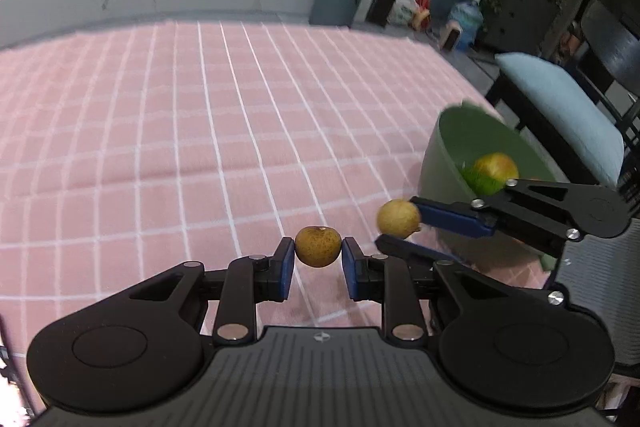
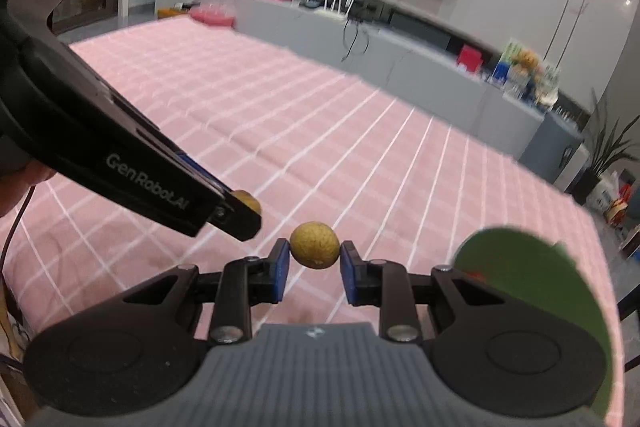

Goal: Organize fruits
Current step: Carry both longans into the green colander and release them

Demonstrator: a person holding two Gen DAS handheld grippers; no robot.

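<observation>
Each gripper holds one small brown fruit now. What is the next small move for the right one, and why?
Probably carry the right gripper a little to its right, over the green bowl, before opening. Its fruit is pinched between the blue pads above the pink cloth, just outside the bowl's rim. The bowl already holds an apple, so it seems to be the collection place. The left gripper also holds a fruit.
</observation>
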